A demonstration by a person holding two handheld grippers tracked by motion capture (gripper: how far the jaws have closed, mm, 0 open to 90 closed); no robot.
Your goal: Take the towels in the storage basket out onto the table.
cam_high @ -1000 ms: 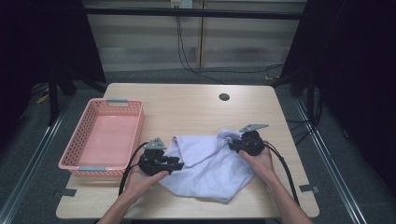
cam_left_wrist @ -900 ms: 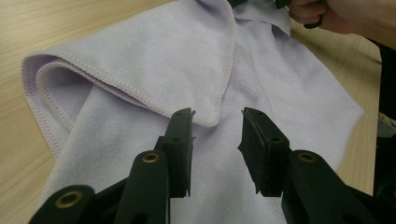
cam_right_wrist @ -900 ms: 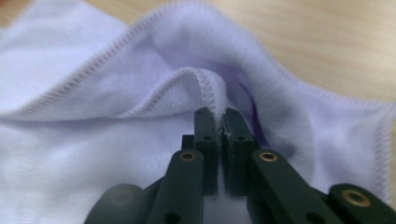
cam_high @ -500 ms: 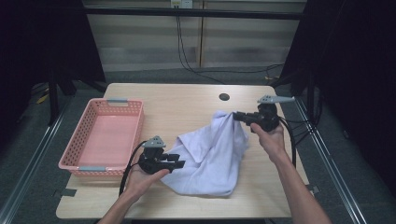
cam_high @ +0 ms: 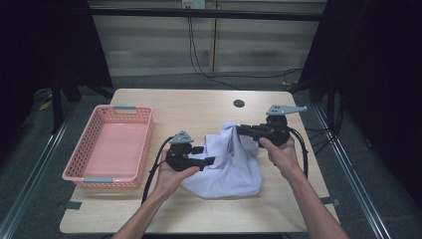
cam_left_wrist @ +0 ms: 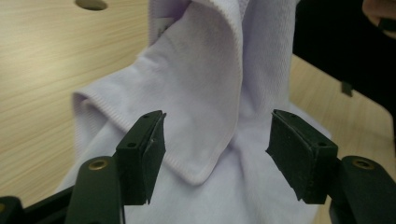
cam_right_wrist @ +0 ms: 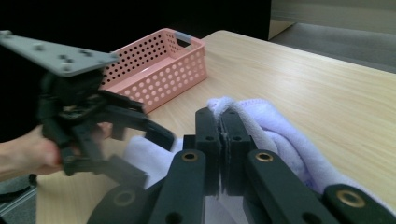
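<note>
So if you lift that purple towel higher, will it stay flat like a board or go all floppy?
Probably floppy: the towel already hangs in soft folds from where the right gripper pinches one corner. It looks light, since that single pinch holds part of it up. Its looped, fuzzy weave likely grips well, so it shouldn't slip out easily.

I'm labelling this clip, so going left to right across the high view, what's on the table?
Basket → left gripper → towel → right gripper, shut on the towel's raised corner.
</note>
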